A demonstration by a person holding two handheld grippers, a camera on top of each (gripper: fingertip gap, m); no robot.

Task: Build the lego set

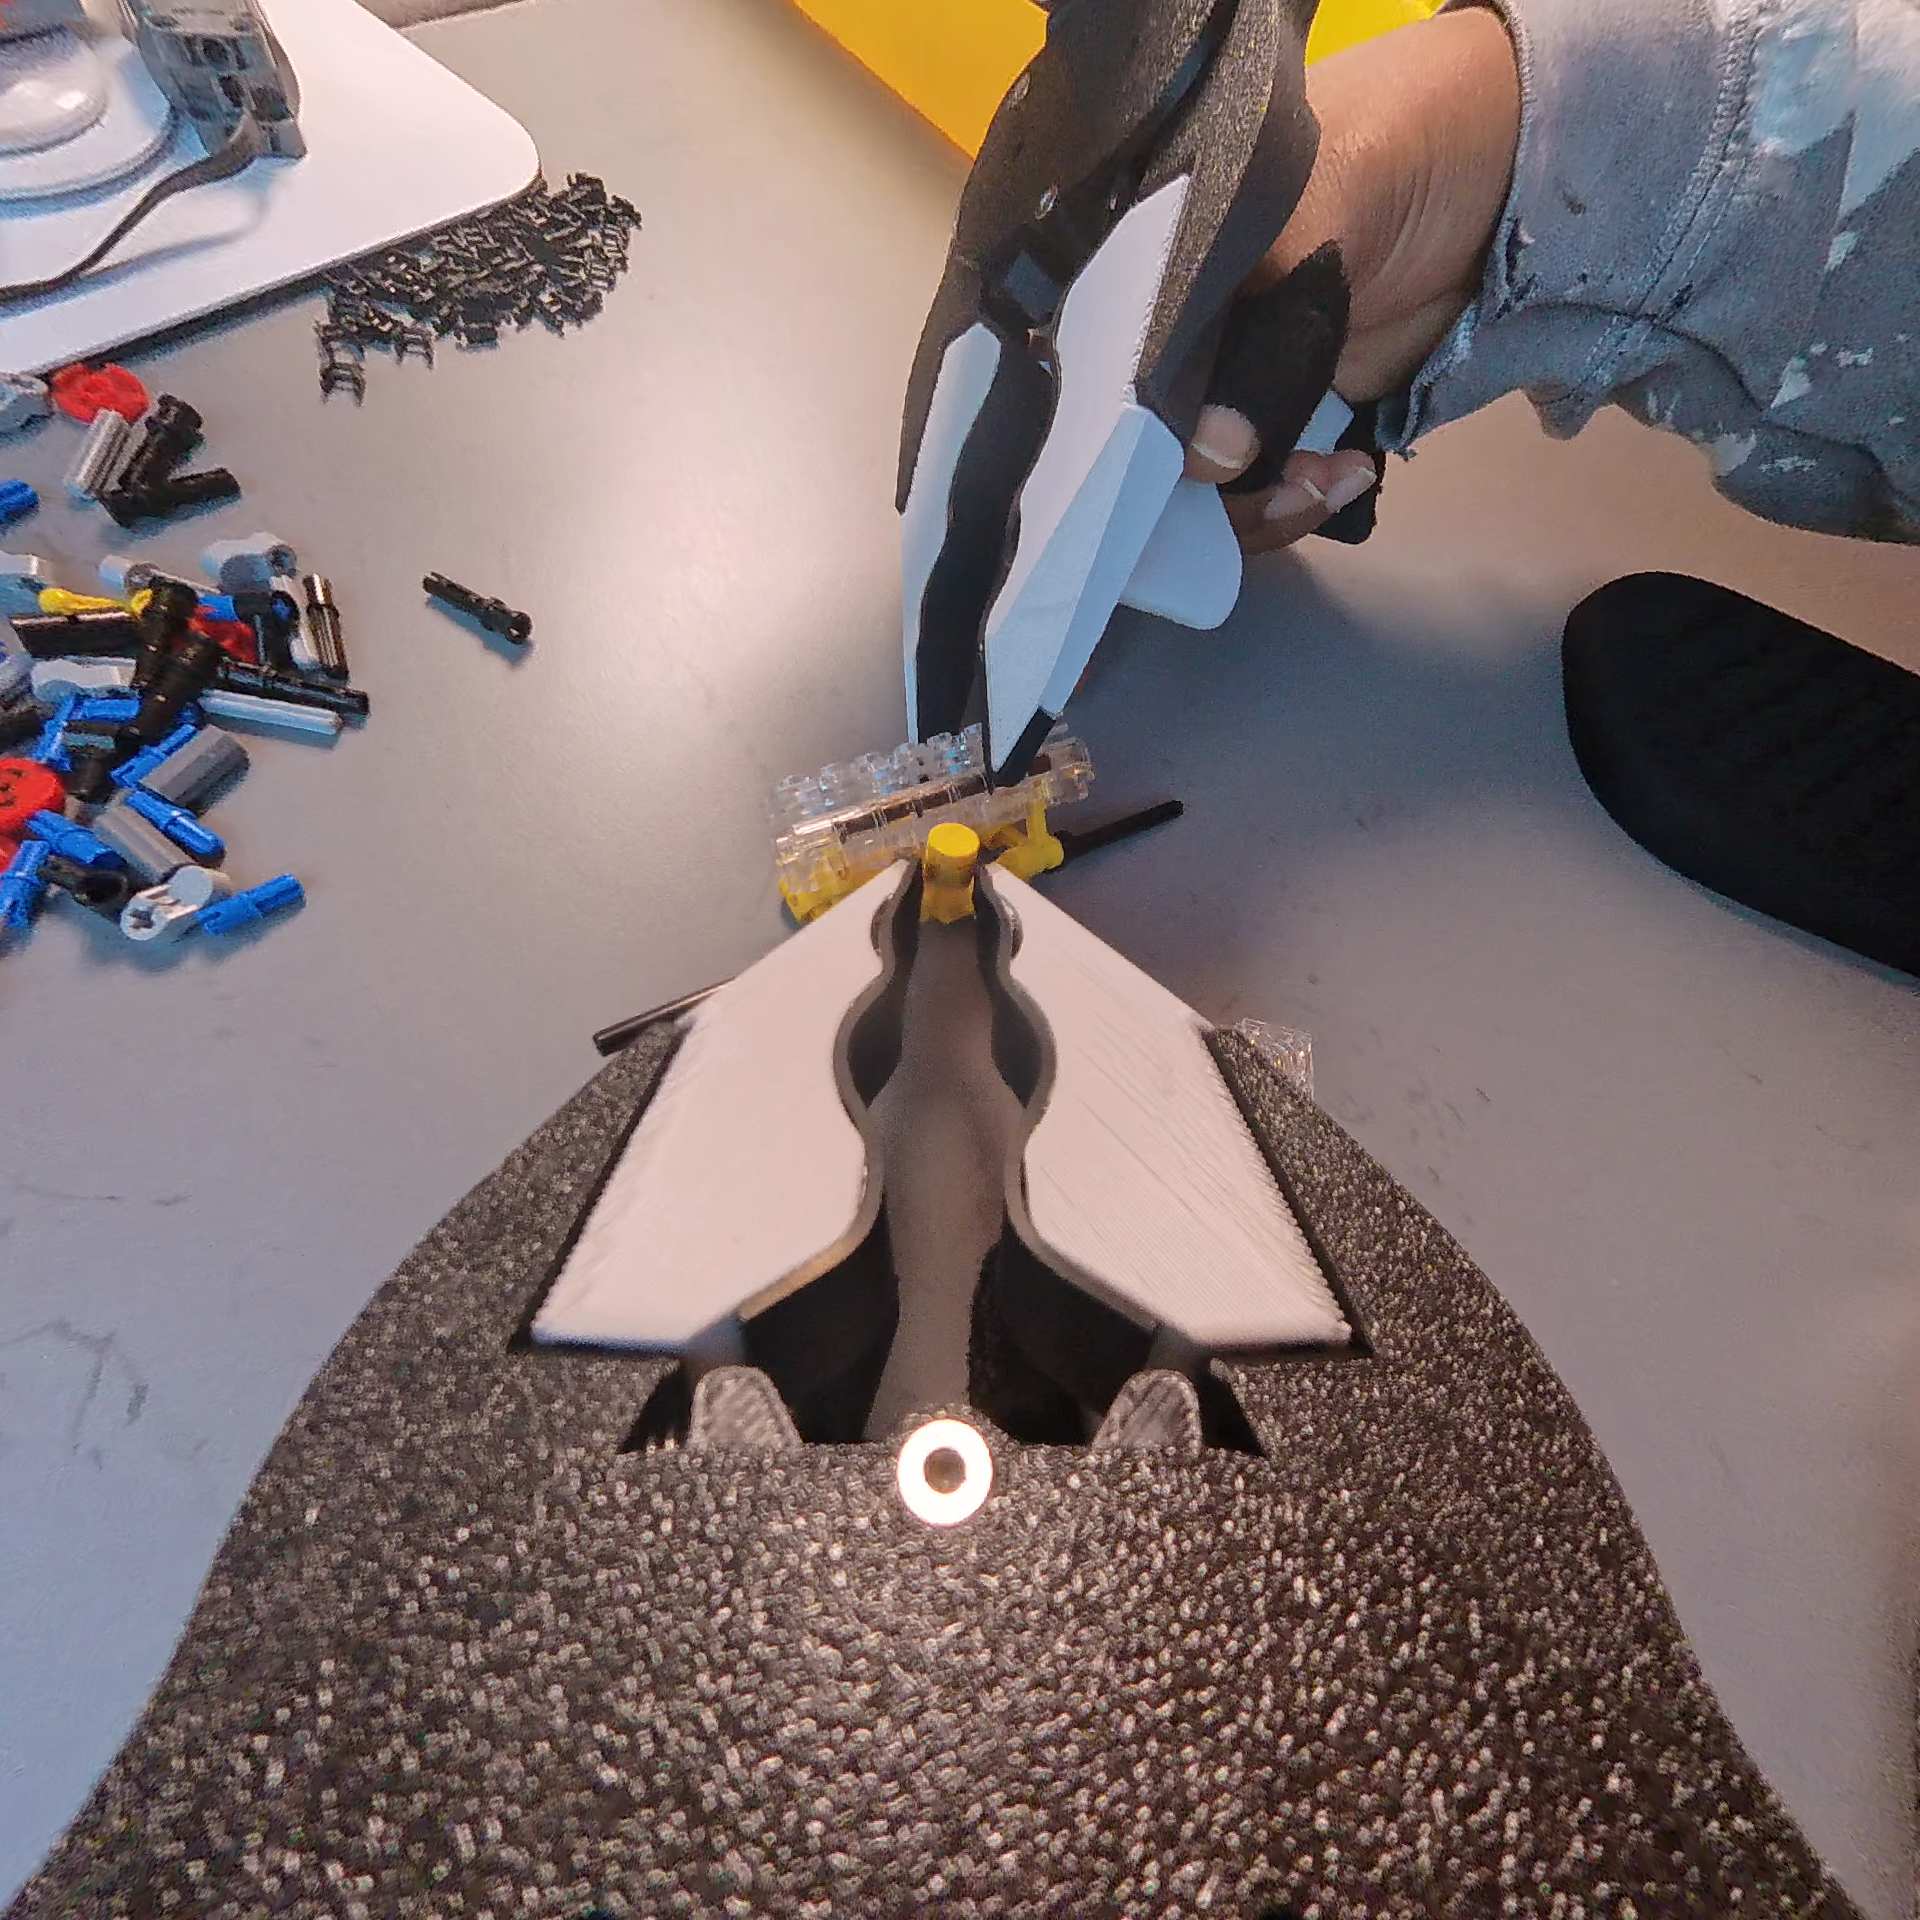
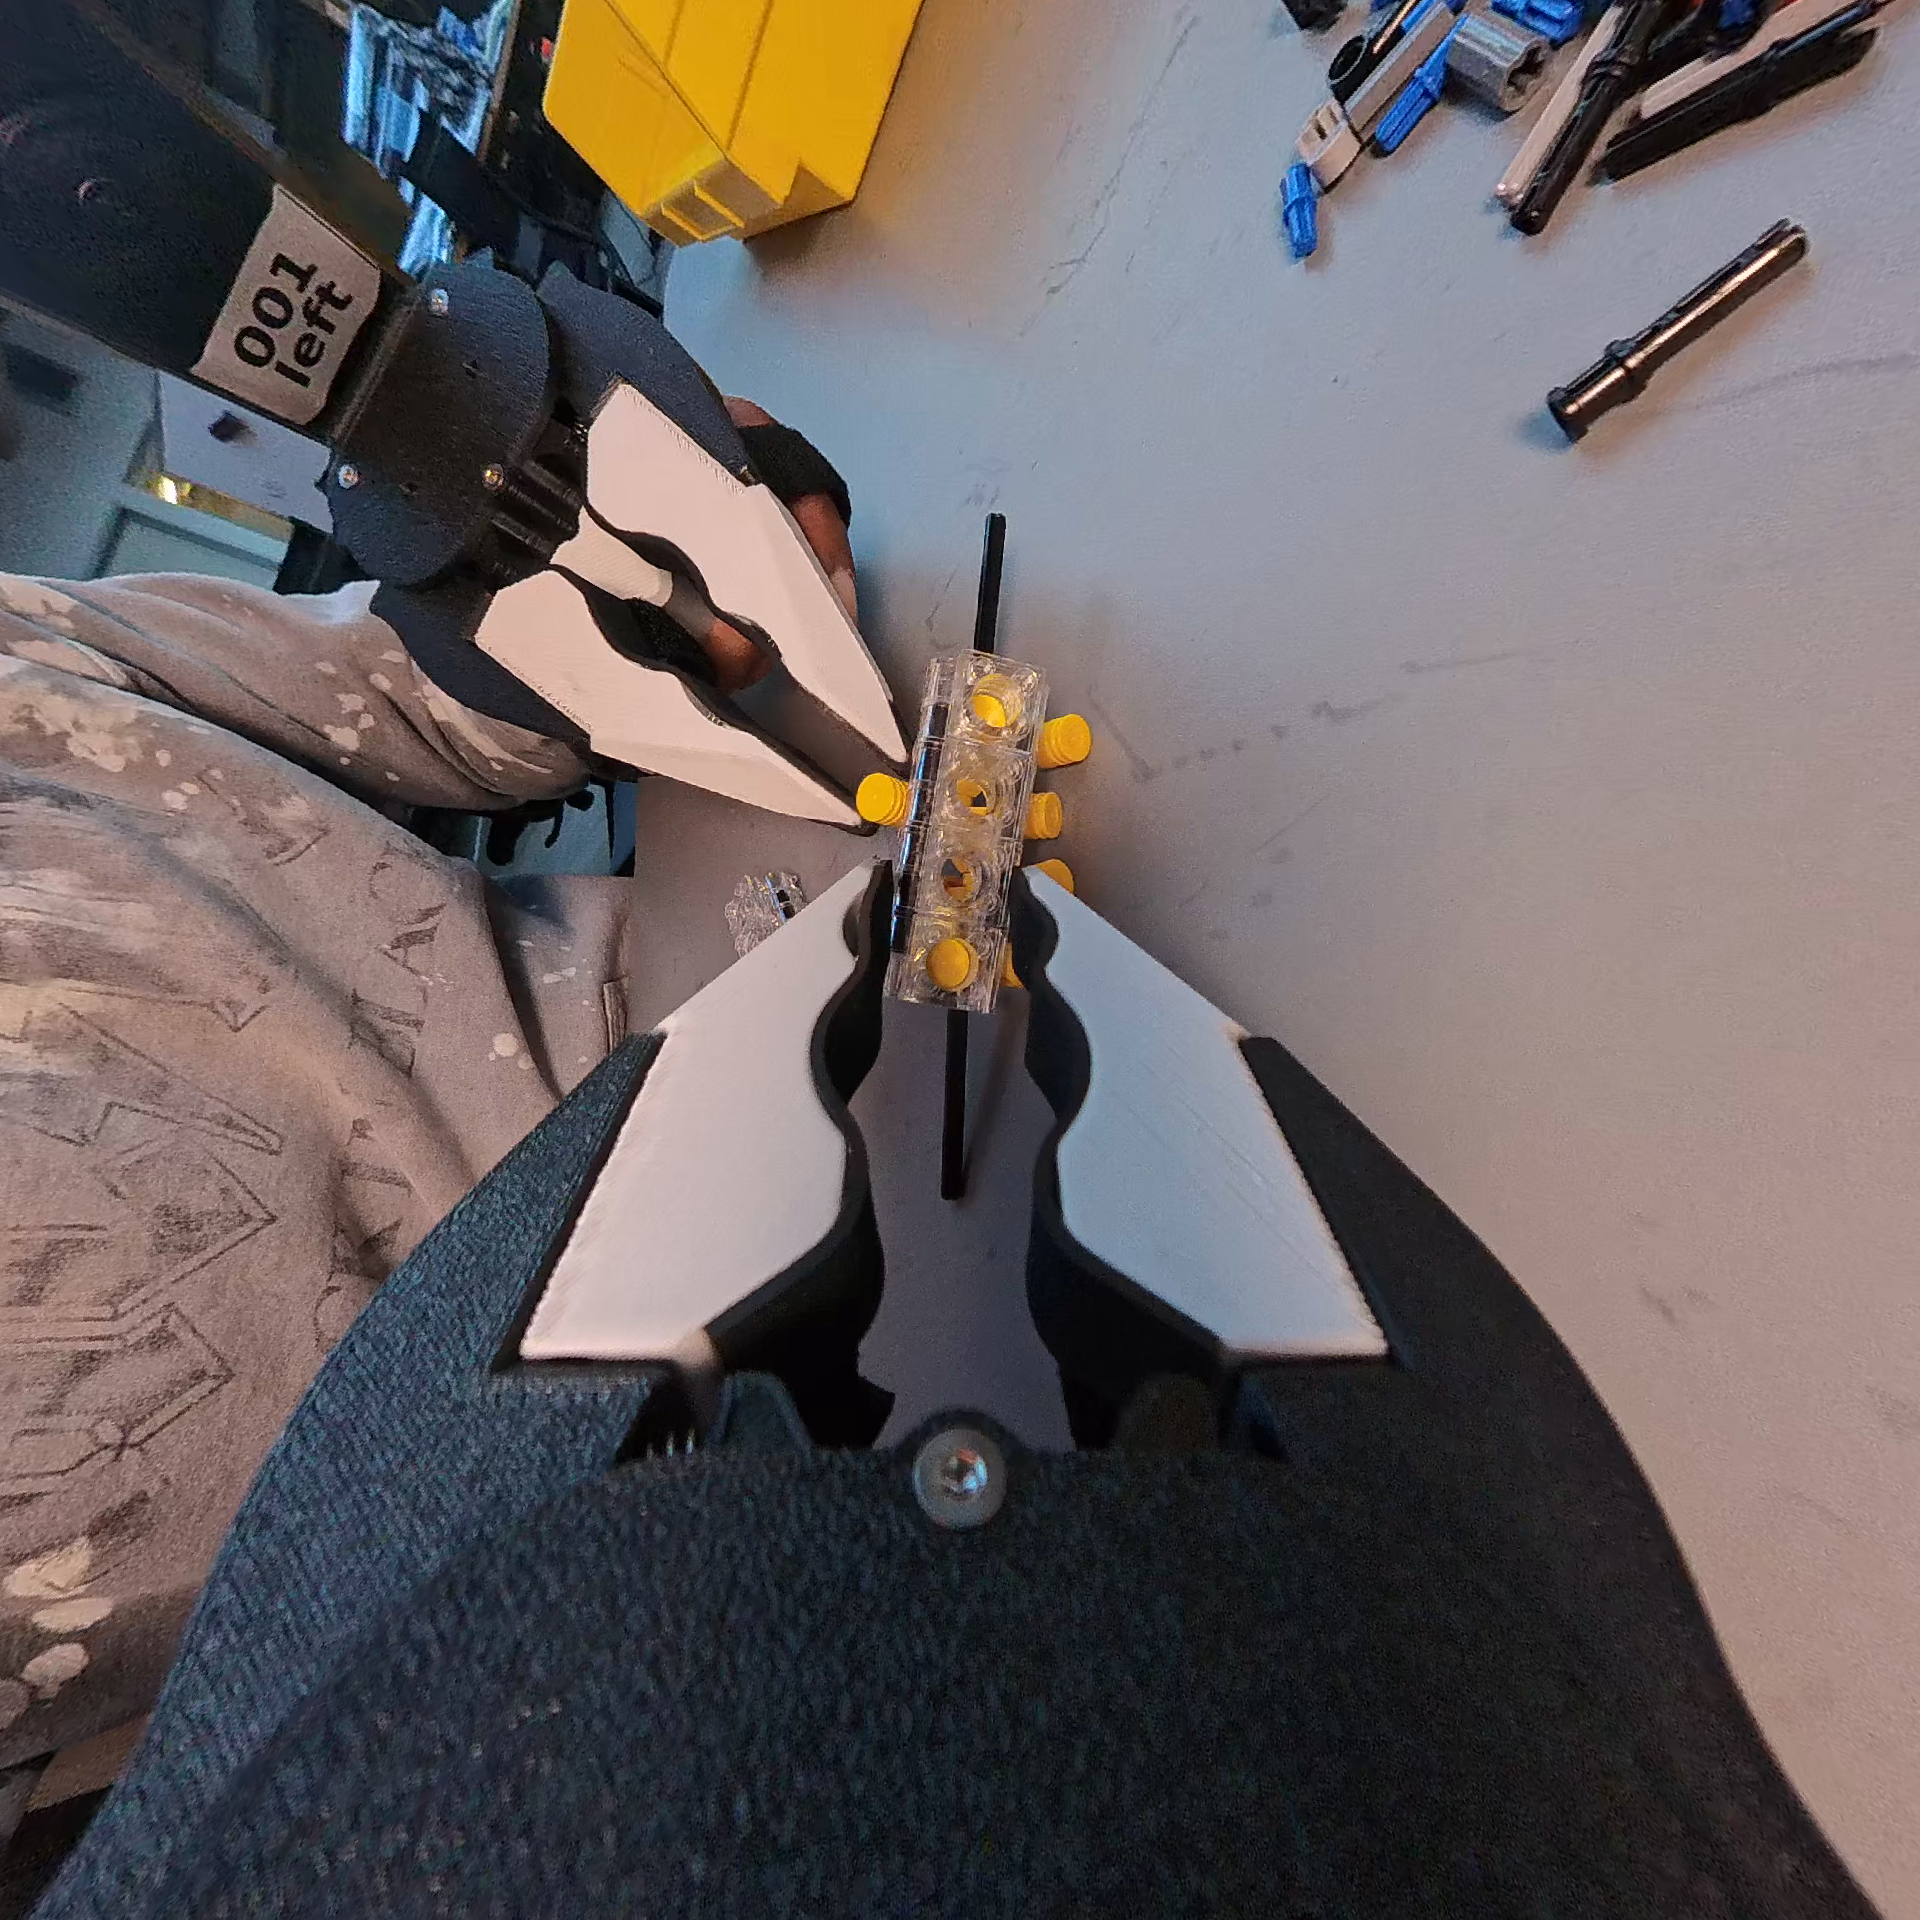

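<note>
Loose parts pile (image 1: 125,727) cut off by left edge, yellow box (image 2: 727,104) cropped at top, black axle (image 2: 961,1091) partly hidden behind clear brick (image 2: 966,842), small clear piece (image 2: 764,909) half covered by right gripper's finger (image 2: 717,1122).

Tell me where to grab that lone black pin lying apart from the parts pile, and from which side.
Take the lone black pin across the middle of its shaft, coming straight down from above with the claw's fingers either side of its length. It lies flat on the grey table with bare surface all round it, and its ends look flanged, so the plain middle probably seats best.
</note>
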